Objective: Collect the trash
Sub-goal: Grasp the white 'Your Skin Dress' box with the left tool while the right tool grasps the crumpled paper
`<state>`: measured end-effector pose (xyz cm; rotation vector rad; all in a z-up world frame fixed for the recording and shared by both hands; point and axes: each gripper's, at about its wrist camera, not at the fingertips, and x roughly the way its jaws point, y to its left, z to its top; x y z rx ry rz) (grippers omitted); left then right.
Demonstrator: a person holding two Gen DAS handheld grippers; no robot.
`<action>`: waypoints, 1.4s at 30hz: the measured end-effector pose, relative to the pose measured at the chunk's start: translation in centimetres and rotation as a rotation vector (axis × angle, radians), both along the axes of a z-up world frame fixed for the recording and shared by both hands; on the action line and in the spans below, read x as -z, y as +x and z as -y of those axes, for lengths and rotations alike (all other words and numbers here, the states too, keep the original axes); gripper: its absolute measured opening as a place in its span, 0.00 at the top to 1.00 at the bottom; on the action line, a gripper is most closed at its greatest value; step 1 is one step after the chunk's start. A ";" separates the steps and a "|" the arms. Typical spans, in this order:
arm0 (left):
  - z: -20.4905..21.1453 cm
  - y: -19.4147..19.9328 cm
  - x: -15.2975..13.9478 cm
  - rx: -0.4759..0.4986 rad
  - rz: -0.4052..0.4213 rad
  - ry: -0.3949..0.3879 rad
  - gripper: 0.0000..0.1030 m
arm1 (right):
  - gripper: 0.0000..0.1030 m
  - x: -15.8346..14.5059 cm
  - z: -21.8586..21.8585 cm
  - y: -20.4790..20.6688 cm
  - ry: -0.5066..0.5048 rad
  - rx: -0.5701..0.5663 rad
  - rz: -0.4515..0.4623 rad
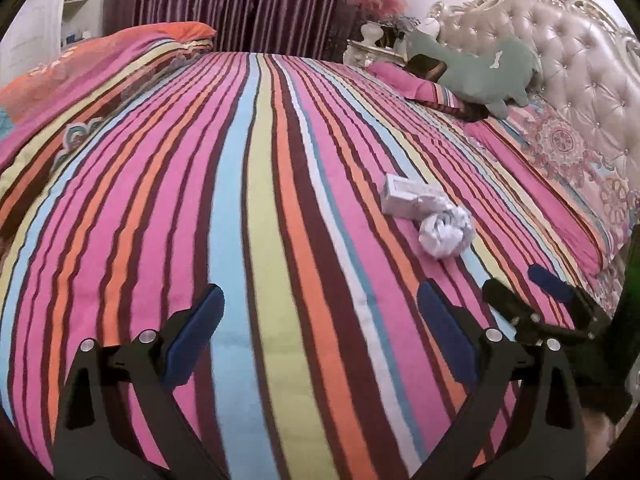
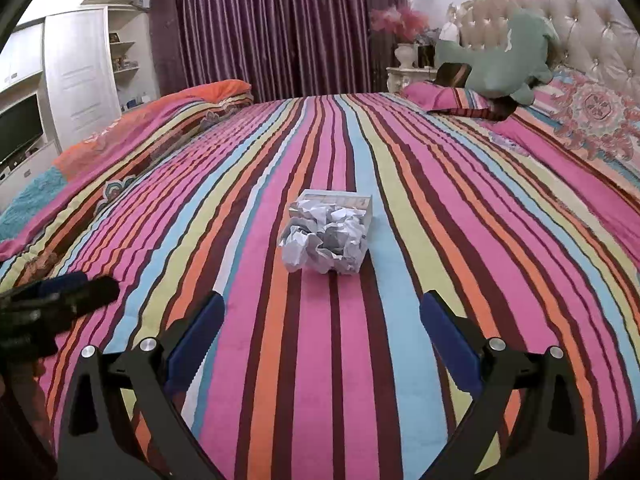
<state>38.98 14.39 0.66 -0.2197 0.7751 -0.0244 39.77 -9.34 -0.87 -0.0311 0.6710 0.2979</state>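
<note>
Crumpled paper (image 2: 323, 238) lies on the striped bedspread (image 2: 256, 360), directly ahead of the right gripper (image 2: 322, 328) and apart from it. The right gripper fingers (image 2: 196, 334) are spread wide with nothing between them, and both blue pads hover over the bedspread short of the paper. A small white box (image 2: 352, 202) sits just behind the paper, touching it, on the side toward the far edge of the bed.

In the left wrist view, the left gripper (image 1: 320, 320) also has its fingers (image 1: 446, 328) spread wide and empty. The crumpled paper (image 1: 444, 232) and the white box (image 1: 404, 198) lie ahead and to its right, well clear of the fingertips. The right gripper (image 1: 520, 292) appears at the lower right edge of this view, near the paper. In the right wrist view, the left gripper (image 2: 76, 290) shows at the lower left edge, blurred.

Toward the headboard side of the bed, a green plush toy (image 2: 504, 64) rests against the tufted headboard (image 2: 592, 20), above a striped pillow (image 2: 448, 98). A folded orange quilt (image 2: 160, 116) lies along the opposite edge of the bed. Purple curtains (image 2: 280, 28) hang beyond the far edge.
</note>
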 end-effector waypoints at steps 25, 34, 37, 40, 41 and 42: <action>2.1 12.8 1.9 0.090 -0.056 -0.001 0.08 | 0.09 2.3 -1.5 8.9 -0.056 0.014 -0.005; 3.5 14.3 2.0 0.096 -0.068 -0.026 0.08 | 0.09 3.3 -2.3 10.3 -0.064 -0.011 -0.060; 3.3 14.8 2.1 0.083 -0.079 -0.056 0.08 | 0.10 3.8 -2.4 11.0 -0.067 -0.014 -0.093; 3.3 15.0 2.2 0.080 -0.083 -0.066 0.08 | 0.23 3.8 -1.5 11.5 -0.025 0.003 -0.125; 3.5 15.2 2.2 0.084 -0.085 -0.059 0.08 | 0.27 3.9 -1.6 11.3 -0.025 0.002 -0.126; 3.6 15.3 2.2 0.089 -0.087 -0.052 0.08 | 0.28 4.1 -1.5 11.3 -0.024 0.003 -0.127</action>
